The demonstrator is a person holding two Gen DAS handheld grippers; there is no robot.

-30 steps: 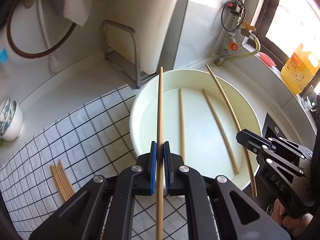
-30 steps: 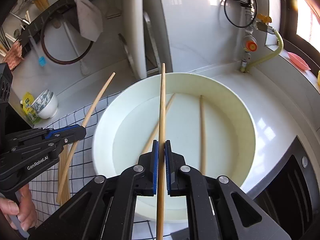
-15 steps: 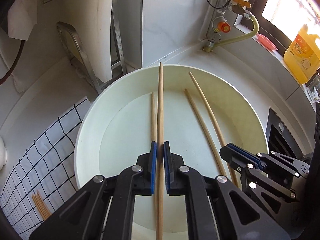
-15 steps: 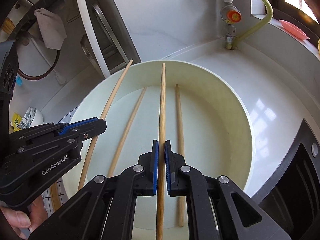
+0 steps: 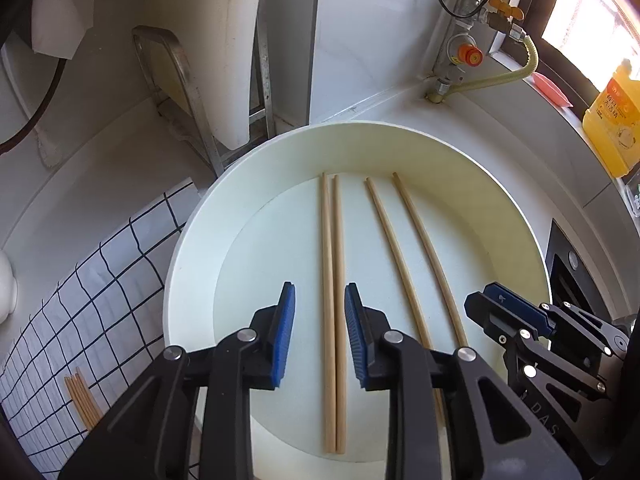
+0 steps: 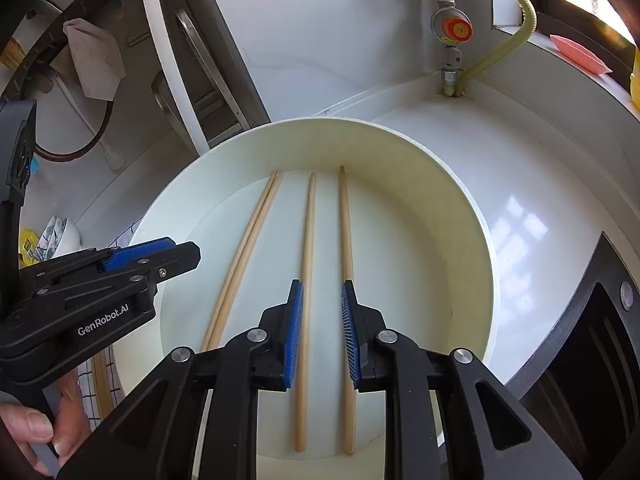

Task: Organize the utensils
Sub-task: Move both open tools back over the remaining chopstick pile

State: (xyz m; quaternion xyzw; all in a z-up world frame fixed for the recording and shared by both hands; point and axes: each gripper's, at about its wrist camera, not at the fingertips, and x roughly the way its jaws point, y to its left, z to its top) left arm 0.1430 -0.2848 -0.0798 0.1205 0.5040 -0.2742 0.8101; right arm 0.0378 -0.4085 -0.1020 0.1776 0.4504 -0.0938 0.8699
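I've released both chopsticks into the basin (image 5: 520, 216); my left gripper (image 5: 320, 334) and right gripper (image 6: 322, 330) now gape above four chopsticks (image 5: 334, 280).

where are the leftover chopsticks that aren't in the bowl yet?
Left wrist view, bottom left: a small bundle of chopsticks lies on the checked cloth, left of the white bowl and apart from it.

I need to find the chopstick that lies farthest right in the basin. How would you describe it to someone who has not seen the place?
Look at the big white basin on the counter; four chopsticks lie on its bottom. Two on the left touch as a pair, and a single one lies in the middle. The rightmost chopstick lies alone, nearest the stove side, and passes under the right finger of the open right gripper.
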